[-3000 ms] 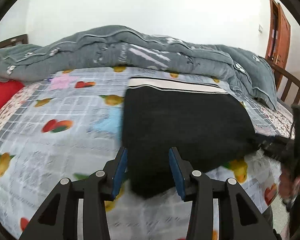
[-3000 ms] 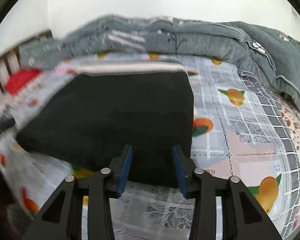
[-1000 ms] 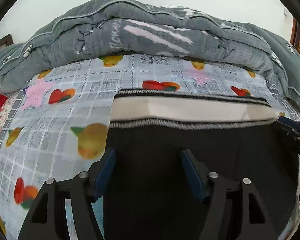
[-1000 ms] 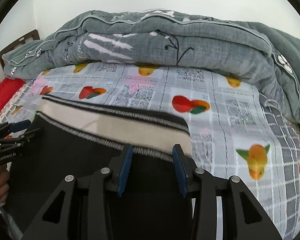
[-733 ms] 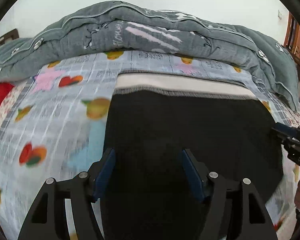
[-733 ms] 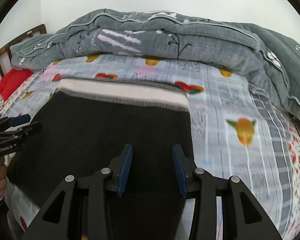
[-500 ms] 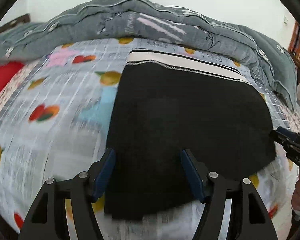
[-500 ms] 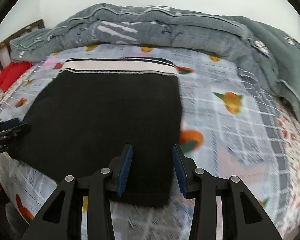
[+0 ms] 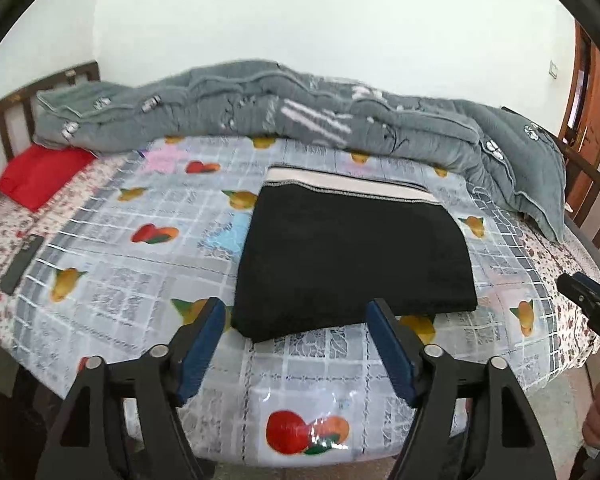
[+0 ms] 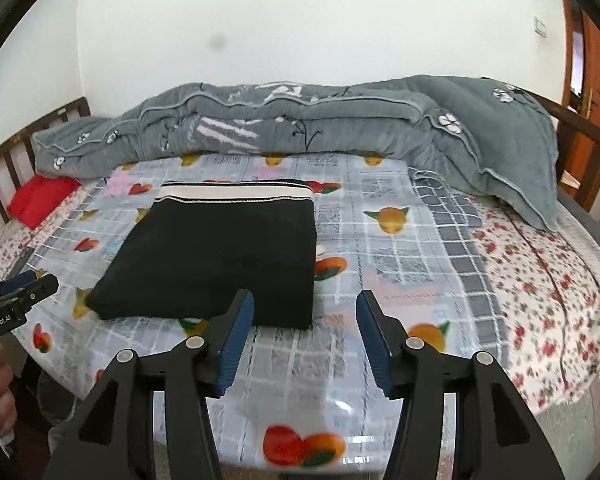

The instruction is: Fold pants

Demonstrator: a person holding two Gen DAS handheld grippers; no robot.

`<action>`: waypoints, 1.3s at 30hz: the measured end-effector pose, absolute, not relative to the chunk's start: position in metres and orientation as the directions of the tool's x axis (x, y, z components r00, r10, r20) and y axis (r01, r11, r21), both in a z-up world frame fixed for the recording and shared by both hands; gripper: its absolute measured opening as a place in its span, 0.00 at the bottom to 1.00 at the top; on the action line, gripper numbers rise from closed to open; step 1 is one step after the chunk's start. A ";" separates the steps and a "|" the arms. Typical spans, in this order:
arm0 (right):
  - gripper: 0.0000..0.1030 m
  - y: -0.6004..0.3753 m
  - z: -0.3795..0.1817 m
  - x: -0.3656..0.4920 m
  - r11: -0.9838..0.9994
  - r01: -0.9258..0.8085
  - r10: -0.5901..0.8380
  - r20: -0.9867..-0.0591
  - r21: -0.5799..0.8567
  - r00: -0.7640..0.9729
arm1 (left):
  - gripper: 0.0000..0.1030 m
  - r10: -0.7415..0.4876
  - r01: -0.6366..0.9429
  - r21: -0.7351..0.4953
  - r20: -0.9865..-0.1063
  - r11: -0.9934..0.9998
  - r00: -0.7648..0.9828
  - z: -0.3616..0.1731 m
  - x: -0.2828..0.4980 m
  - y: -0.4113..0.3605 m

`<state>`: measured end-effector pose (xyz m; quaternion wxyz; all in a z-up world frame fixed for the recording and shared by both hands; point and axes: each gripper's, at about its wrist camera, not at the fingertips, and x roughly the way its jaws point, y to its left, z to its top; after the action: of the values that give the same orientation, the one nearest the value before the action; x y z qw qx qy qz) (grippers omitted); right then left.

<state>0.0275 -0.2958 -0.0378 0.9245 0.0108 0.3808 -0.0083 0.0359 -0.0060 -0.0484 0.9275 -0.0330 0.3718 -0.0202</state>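
Observation:
The black pants (image 9: 352, 256) lie folded into a flat rectangle on the bed, with a cream and black waistband at the far edge; they also show in the right wrist view (image 10: 220, 256). My left gripper (image 9: 296, 344) is open and empty, just short of the fold's near edge. My right gripper (image 10: 304, 336) is open and empty, just short of the fold's near right corner. The right gripper also shows at the right edge of the left wrist view (image 9: 588, 300), and the left gripper at the left edge of the right wrist view (image 10: 16, 296).
The bed has a fruit-print sheet (image 9: 140, 280). A rolled grey quilt (image 10: 300, 120) lies along the far side. A red pillow (image 9: 40, 176) sits by the wooden headboard (image 9: 4, 120). A dark phone (image 9: 20, 264) lies at the left. A wooden door (image 10: 592, 72) stands at the right.
Both grippers have pulled back and up from over the pants to the near edge of the bed. The folded pants have stayed in place.

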 end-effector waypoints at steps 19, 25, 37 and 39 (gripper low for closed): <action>0.90 -0.295 -0.014 -0.042 0.999 0.045 -0.052 -0.651 -0.028 0.757 | 0.83 0.005 -0.009 -0.004 -0.623 1.000 0.782 -0.013 -0.037 -0.025; 0.90 -0.297 -0.011 -0.047 0.998 0.050 -0.055 -0.641 -0.026 0.765 | 0.83 0.014 -0.012 0.008 -0.619 1.000 0.785 -0.014 -0.037 -0.029; 0.90 -0.316 -0.005 -0.052 0.997 0.074 -0.064 -0.624 -0.009 0.779 | 0.84 0.007 0.007 0.022 -0.602 1.000 0.798 -0.015 -0.036 -0.044; 0.90 -0.314 -0.005 -0.053 0.998 0.068 -0.063 -0.625 -0.016 0.778 | 0.84 0.006 0.006 0.018 -0.603 1.000 0.797 -0.015 -0.035 -0.045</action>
<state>-0.0531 -0.3144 -0.0050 0.9428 0.0039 0.3315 -0.0346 -0.0352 -0.0448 -0.0151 0.9479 0.0097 0.3183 0.0000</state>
